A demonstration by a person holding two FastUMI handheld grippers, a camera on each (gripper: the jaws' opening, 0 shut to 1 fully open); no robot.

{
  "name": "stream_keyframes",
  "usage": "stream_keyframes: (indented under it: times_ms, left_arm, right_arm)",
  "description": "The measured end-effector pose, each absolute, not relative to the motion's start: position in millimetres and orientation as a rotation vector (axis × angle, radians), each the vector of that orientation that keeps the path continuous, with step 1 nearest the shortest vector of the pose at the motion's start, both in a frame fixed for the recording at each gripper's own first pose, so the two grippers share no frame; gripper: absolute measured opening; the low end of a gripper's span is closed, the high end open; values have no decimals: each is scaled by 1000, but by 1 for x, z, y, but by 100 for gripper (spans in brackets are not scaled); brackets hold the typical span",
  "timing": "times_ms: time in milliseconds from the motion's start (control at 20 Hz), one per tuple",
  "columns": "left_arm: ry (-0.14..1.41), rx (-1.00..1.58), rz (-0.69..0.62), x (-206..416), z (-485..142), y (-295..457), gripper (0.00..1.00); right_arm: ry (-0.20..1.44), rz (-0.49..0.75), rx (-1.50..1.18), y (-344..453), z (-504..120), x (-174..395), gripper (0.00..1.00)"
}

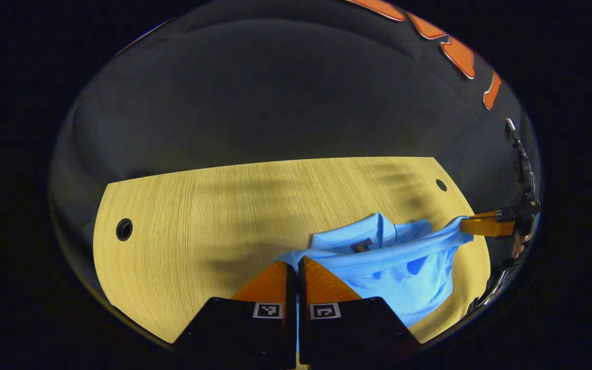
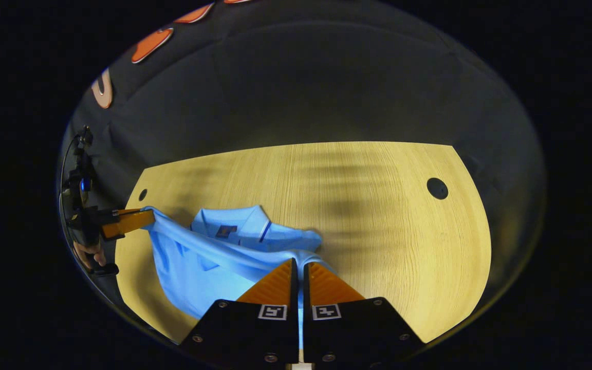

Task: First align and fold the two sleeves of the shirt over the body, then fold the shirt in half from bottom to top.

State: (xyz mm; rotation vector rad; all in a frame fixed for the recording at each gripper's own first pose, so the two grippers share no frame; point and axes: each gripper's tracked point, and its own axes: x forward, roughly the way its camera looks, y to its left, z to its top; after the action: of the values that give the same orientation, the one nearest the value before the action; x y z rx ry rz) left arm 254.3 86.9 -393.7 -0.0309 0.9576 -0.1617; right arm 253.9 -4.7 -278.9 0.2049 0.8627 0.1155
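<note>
A: How is the left gripper seen?
B: Its fingers are pressed together on a corner of the light blue shirt; the cloth is pinched between them.
A: And the shirt?
B: It is lifted over the wooden table, its hem stretched between both tools, the collar turned toward the far edge.
A: The right gripper?
B: It is closed on the other corner; cloth is held there too.
</note>
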Motion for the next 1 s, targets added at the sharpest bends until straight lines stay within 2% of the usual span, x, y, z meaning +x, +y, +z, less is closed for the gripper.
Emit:
stream_keyframes:
  times_ms: [100, 150, 200, 250, 300, 350, 400, 450, 500, 550, 600, 650, 750, 1000]
  left_arm:
    - [949, -26, -144, 266, -399, 91, 7]
    - [954, -20, -148, 266, -401, 91, 11]
    - [962, -22, -144, 264, -403, 93, 19]
    - [968, -37, -147, 260, -402, 90, 28]
    - [967, -48, -151, 258, -401, 88, 44]
    - [963, -49, -142, 255, -396, 89, 60]
    - [960, -39, -129, 249, -391, 93, 75]
    - [949, -20, -113, 244, -384, 95, 91]
    - [934, -8, -107, 236, -376, 93, 100]
    - [914, 3, -97, 228, -364, 90, 100]
    - [893, 6, -90, 218, -353, 87, 100]
    - [876, 8, -82, 208, -341, 84, 99]
    - [836, 2, -73, 186, -315, 77, 100]
    - [699, 61, -61, 135, -252, 54, 100]
  right_arm:
    - [848, 86, 253, -4, -283, 266, 4]
    - [850, 63, 252, -11, -283, 263, 8]
    - [851, 44, 232, -19, -282, 261, 13]
    - [842, 36, 199, -25, -281, 258, 25]
    - [827, 35, 168, -28, -277, 256, 29]
    - [811, 36, 142, -31, -273, 252, 53]
    - [789, 40, 130, -31, -265, 249, 60]
    - [773, 37, 121, -27, -261, 247, 72]
    - [759, 38, 113, -28, -254, 242, 77]
    - [737, 42, 105, -28, -245, 235, 87]
    - [717, 45, 93, -28, -236, 228, 85]
    - [696, 48, 84, -27, -229, 221, 94]
    - [647, 63, 67, -23, -210, 208, 97]
    - [511, 61, -3, -23, -162, 159, 96]
